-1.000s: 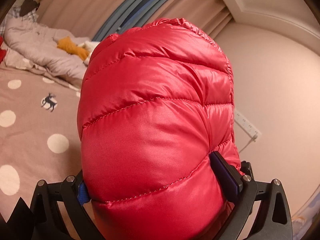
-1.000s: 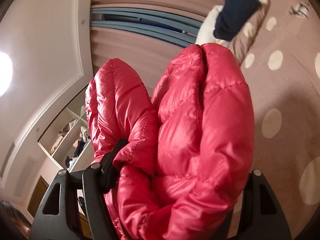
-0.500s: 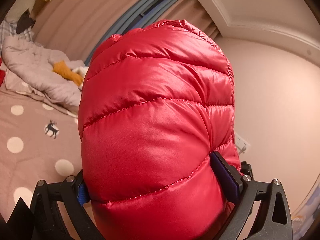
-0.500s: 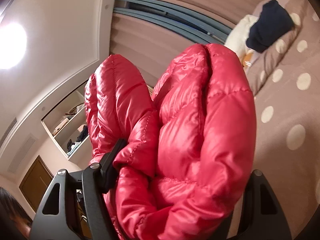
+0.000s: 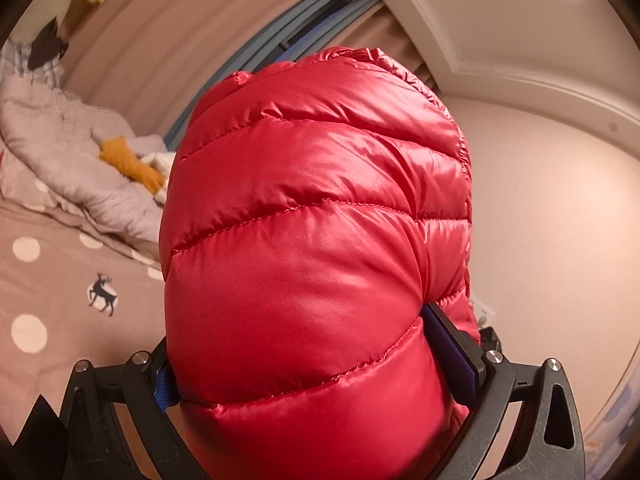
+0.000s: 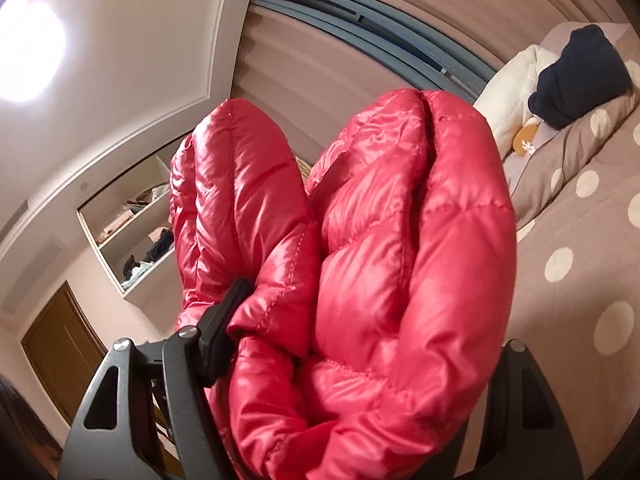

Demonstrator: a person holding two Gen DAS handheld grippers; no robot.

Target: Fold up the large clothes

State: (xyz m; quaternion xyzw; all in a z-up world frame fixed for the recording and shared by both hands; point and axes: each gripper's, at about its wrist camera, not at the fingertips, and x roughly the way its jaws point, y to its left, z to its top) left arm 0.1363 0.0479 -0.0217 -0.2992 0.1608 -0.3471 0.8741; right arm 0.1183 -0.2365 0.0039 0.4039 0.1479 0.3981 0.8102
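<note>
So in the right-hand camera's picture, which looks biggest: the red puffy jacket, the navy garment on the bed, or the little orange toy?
As they appear in the right wrist view:
1. Red jacket, by far the largest, though it sits right at the lens, clamped in the right gripper.
2. Navy garment.
3. Orange toy, smallest.
True sizes are unsure.

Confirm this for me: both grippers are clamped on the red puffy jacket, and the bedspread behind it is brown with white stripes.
Not stripes. In both wrist views the brown bedspread carries white polka dots, and the left wrist view also shows a deer motif. The rest stands: the left gripper and the right gripper are each clamped on the red puffy jacket.
</note>
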